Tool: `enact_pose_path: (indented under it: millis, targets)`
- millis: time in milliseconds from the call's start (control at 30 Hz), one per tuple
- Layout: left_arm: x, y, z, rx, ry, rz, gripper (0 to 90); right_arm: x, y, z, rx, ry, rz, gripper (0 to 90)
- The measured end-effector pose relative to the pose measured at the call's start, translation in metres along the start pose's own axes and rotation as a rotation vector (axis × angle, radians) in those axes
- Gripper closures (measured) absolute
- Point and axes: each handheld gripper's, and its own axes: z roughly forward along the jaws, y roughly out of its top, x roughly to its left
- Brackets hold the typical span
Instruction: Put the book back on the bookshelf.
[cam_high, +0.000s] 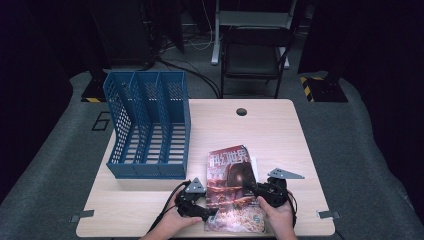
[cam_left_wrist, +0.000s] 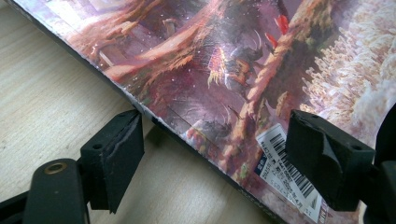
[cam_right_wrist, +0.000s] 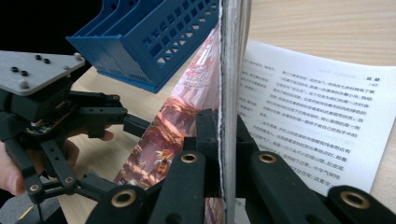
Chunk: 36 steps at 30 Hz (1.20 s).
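Claws at work on our counter (cam_high: 150, 200): the right claw (cam_right_wrist: 219, 140) clamps the magazine (cam_high: 232, 187) by its right edge, lifting that side off a printed sheet (cam_right_wrist: 308, 126). Our left claw (cam_left_wrist: 215, 154) stands apart, its jaws straddling the magazine's near-left edge. Just left stands a blue file rack (cam_high: 147, 125).

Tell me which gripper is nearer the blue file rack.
Left. The left gripper sits just in front of the blue file rack; the right gripper is farther off, its jaws clamped on the magazine.
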Motion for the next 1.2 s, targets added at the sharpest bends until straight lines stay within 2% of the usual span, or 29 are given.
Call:
enact_pose_path:
  millis: [100,233,367,600,667,700,733,767,867,1000,1167,1200]
  targets:
    - [0.000,0.000,0.001,-0.007,0.004,0.004,17.4,0.003,0.000,-0.002,-0.015,0.010,-0.010,87.2]
    - [0.001,0.001,0.002,-0.007,-0.018,0.008,16.1,0.006,0.001,-0.003,-0.027,0.030,-0.019,87.2]
    - [0.002,0.003,0.005,-0.018,-0.032,0.001,15.2,0.008,0.001,-0.004,-0.030,0.029,-0.025,87.2]
    - [0.004,0.009,0.012,-0.014,-0.064,0.029,11.1,0.012,0.001,-0.007,-0.037,0.045,-0.027,87.2]
    - [0.005,0.010,0.014,-0.017,-0.065,0.019,10.3,0.012,0.001,-0.008,-0.041,0.054,-0.029,87.2]
    - [0.003,0.011,0.016,-0.018,-0.075,-0.005,9.7,0.013,0.001,-0.008,-0.043,0.056,-0.029,87.2]
    - [0.002,0.012,0.017,-0.022,-0.067,-0.004,8.8,0.013,0.001,-0.008,-0.044,0.059,-0.026,87.3]
    - [0.003,0.013,0.018,-0.016,-0.076,0.003,8.1,0.013,0.001,-0.008,-0.058,0.071,-0.034,87.2]
    - [0.003,0.015,0.020,-0.022,-0.084,-0.002,6.9,0.013,0.002,-0.009,-0.061,0.076,-0.040,87.2]
    - [0.002,0.016,0.022,-0.024,-0.098,0.010,6.7,0.014,0.002,-0.009,-0.063,0.093,-0.041,87.3]
    - [0.003,0.015,0.022,-0.028,-0.094,0.006,7.8,0.012,0.001,-0.007,-0.059,0.089,-0.030,87.2]
    - [0.003,0.015,0.021,-0.025,-0.108,-0.005,8.5,0.011,0.001,-0.007,-0.056,0.087,-0.022,87.2]
